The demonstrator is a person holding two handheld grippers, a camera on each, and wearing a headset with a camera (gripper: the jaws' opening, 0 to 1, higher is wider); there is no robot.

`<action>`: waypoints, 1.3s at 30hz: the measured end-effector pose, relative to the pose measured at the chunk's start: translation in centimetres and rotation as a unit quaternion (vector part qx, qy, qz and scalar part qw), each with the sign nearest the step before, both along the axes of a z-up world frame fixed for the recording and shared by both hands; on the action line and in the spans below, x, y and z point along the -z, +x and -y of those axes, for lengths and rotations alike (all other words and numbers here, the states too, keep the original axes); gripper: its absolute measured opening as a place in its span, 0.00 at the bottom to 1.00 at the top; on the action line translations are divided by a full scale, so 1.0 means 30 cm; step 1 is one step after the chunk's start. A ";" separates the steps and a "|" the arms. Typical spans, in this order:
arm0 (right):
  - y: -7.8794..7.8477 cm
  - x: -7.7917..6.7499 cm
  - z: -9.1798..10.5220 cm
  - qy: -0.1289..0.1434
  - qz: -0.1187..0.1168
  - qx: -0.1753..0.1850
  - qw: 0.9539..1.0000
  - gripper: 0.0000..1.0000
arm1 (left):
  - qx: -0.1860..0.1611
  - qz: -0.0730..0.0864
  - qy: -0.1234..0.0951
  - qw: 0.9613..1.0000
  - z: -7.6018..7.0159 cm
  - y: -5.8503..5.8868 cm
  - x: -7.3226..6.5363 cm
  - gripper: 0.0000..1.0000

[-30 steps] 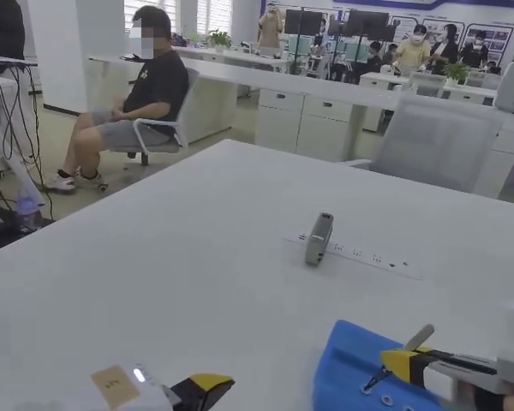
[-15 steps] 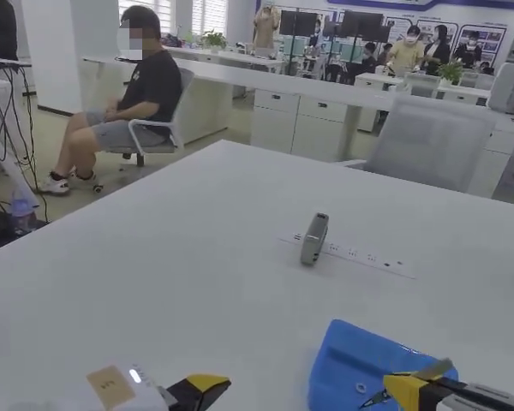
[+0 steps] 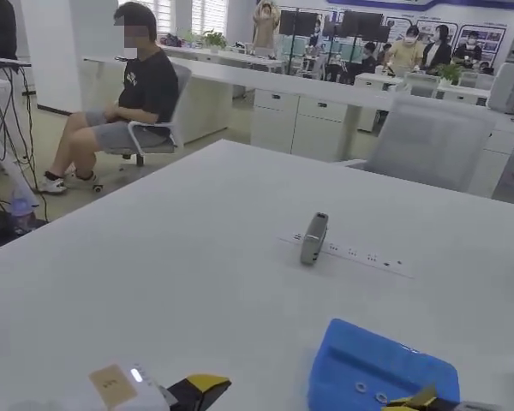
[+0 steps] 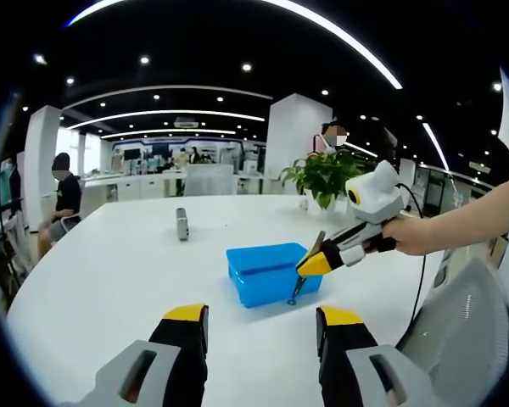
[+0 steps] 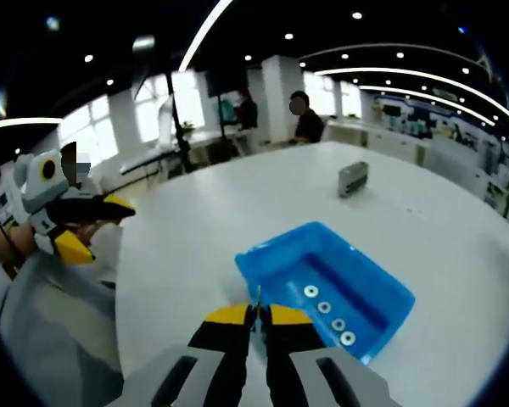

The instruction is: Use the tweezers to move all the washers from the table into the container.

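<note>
Starting nearest you, the right tool (image 5: pixel 256 315) has its jaws pressed together on the tweezers (image 5: pixel 258 297). The tweezer tips sit close to the near edge of the blue container (image 5: pixel 280 254). Four washers (image 5: pixel 324 307) lie in a row on the container floor. Grip steadily and hold the tweezers near vertical, so the tips clear the rim when you lift away. Your left tool (image 4: pixel 261 318) is spread and holds nothing. Hold it apart from the container so it cannot nudge it. Check the white bench (image 3: pixel 197 282) around the container for any washers left to collect. Farther off, the grey device (image 3: pixel 313 238) on the power strip (image 3: pixel 368 257) needs no attention.
</note>
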State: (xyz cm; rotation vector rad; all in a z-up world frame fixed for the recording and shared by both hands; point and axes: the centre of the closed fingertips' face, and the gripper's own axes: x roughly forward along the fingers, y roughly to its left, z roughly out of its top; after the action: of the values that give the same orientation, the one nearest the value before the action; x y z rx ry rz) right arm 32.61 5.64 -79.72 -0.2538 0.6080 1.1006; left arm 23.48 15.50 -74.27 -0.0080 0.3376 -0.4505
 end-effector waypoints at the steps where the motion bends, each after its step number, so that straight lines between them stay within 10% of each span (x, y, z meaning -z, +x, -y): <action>1: 0.001 0.010 -0.002 -0.005 -0.002 -0.002 1.000 0.03 | 0.000 0.000 0.000 1.000 0.000 0.000 0.000 0.50; 39: 0.007 0.059 -0.011 -0.097 0.056 -0.063 0.992 0.03 | 0.004 -0.006 0.005 1.000 0.003 -0.003 0.008 0.49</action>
State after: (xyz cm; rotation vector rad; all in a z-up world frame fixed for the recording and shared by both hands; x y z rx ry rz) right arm 32.84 5.96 -81.48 -0.5257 0.6049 1.1413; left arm 23.39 15.41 -74.50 0.0013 0.3518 -0.4565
